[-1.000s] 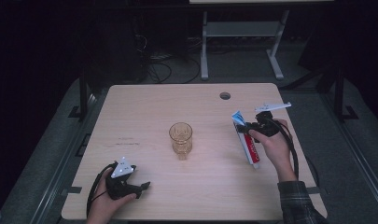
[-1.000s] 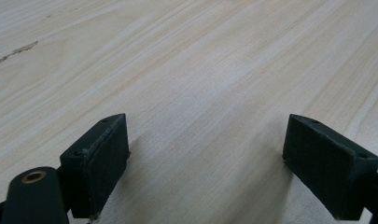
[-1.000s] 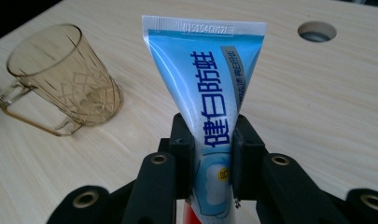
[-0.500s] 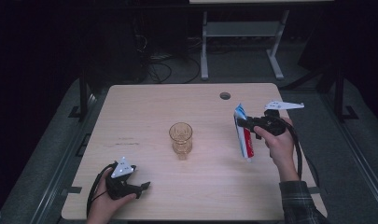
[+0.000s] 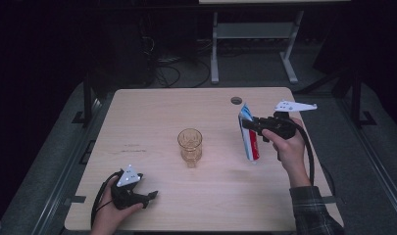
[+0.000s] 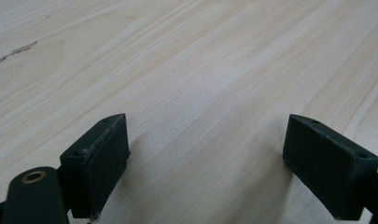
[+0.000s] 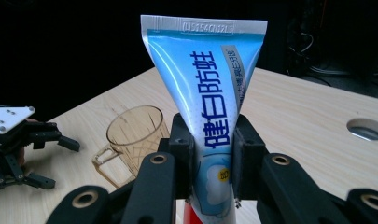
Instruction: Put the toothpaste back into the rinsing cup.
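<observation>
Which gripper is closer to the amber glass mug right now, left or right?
Right, narrowly. The right gripper, shut on the toothpaste tube, is lifted just beside the mug. The left gripper rests open on the table, at the near edge.

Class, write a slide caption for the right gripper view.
Right gripper clamps an upright toothpaste tube beside an amber cup.

— What sort of place is this?

— A lab or recording studio, dimly lit. A pale wooden worktop [image 5: 152, 117] with a round cable hole [image 5: 236, 101] at 1 o'clock stands on grey carpet [image 5: 54, 142].

— Anything behind it?

— At 12 o'clock, loose black cables [image 5: 169, 73] on the floor and a white metal stand frame [image 5: 252, 34].
</observation>
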`<state>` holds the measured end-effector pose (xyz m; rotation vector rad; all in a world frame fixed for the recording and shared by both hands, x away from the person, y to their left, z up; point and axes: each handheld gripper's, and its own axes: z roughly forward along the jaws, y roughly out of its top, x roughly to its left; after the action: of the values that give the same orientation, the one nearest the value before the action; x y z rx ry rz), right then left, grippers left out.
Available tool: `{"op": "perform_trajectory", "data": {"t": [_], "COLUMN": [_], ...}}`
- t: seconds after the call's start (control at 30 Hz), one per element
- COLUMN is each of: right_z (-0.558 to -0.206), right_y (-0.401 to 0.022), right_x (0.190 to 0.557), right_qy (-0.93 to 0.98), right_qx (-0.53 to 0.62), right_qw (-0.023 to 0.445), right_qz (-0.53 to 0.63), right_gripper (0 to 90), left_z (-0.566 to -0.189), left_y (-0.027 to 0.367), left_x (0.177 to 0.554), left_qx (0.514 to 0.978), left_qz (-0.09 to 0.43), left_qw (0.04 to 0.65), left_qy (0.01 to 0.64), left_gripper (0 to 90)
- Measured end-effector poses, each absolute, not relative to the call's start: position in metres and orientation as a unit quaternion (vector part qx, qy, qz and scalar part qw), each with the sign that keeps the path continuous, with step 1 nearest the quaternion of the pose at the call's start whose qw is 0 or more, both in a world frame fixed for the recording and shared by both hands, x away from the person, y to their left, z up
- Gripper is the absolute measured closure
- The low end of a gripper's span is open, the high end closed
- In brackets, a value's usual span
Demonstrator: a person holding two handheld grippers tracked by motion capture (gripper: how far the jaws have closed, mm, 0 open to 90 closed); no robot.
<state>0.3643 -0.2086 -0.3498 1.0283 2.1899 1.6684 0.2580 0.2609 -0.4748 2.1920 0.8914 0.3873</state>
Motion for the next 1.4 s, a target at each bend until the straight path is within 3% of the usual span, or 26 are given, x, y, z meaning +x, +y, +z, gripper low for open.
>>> {"op": "perform_trajectory", "data": {"t": [1.4], "right_z": [-0.293], "right_y": [-0.136], "right_x": [0.388], "right_qy": [0.748], "right_qx": [0.267], "right_qw": [0.092], "right_qz": [0.601], "right_gripper": [73.0], "left_z": [-0.475], "left_y": [0.260], "left_x": [0.258], "left_qx": [0.854], "left_qz": [0.148], "left_qw": [0.366], "left_qy": [0.340], "left_gripper": [13.6]}}
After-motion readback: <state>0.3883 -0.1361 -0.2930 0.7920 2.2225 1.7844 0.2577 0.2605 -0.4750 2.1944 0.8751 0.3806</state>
